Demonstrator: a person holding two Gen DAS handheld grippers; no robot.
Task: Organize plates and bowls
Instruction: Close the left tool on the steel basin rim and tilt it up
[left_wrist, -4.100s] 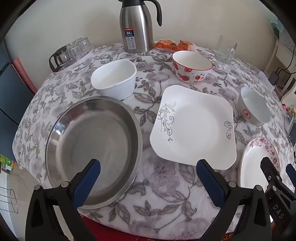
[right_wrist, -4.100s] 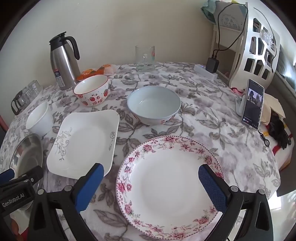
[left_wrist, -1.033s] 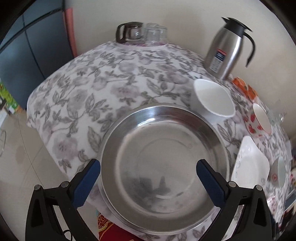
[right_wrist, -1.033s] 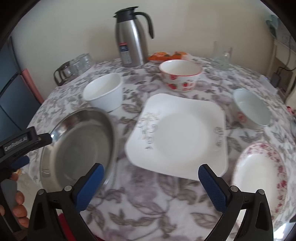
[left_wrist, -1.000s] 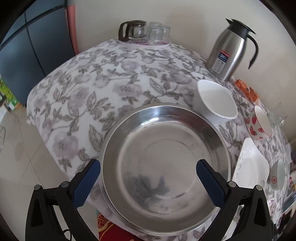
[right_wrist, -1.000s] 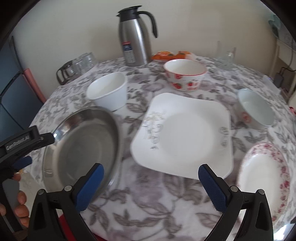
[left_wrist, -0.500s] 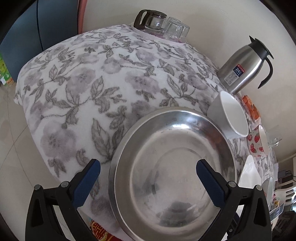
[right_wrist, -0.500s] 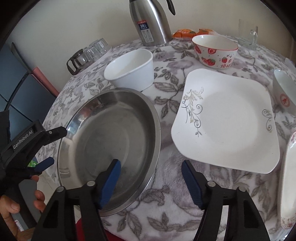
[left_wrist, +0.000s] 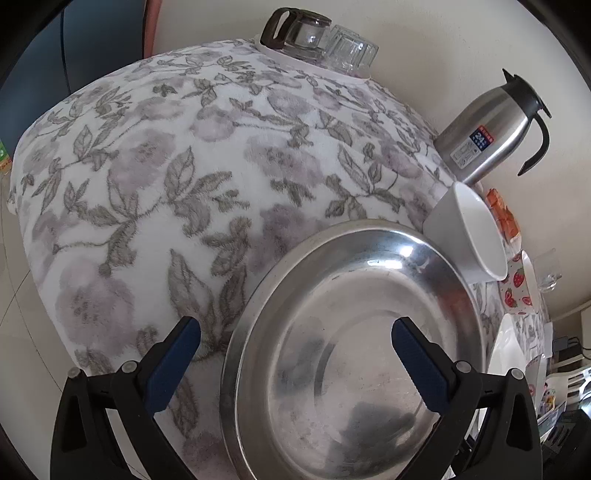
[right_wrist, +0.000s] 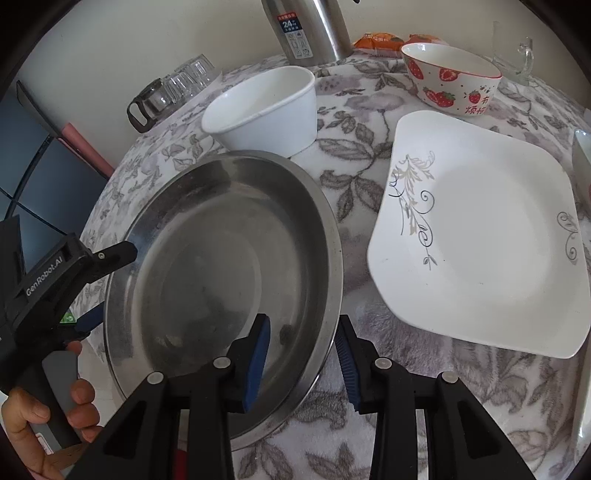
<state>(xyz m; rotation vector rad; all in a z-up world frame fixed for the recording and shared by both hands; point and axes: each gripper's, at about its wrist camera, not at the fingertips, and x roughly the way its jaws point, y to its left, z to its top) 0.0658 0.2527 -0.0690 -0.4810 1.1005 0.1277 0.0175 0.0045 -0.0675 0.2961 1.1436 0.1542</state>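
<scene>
A large steel plate (right_wrist: 221, 266) lies at the table's near left edge, also in the left wrist view (left_wrist: 354, 354). My right gripper (right_wrist: 303, 354) straddles its near right rim, half closed, one finger inside and one outside; contact cannot be told. My left gripper (left_wrist: 295, 354) is open over the plate's left rim; it shows at the plate's left side in the right wrist view (right_wrist: 92, 288). A white bowl (right_wrist: 266, 110) stands behind the plate. A square white plate (right_wrist: 487, 243) lies to the right, and a strawberry bowl (right_wrist: 450, 79) behind it.
A steel thermos (left_wrist: 487, 140) and a glass jug with tumblers (left_wrist: 317, 40) stand at the back. An orange packet (right_wrist: 384, 40) and a glass mug (right_wrist: 513, 55) are at the far side. The floral tablecloth (left_wrist: 166, 177) drops off at the left.
My right gripper has moved left to the steel plate's rim and narrowed around it. My left gripper has swung left and closer to the plate's left edge.
</scene>
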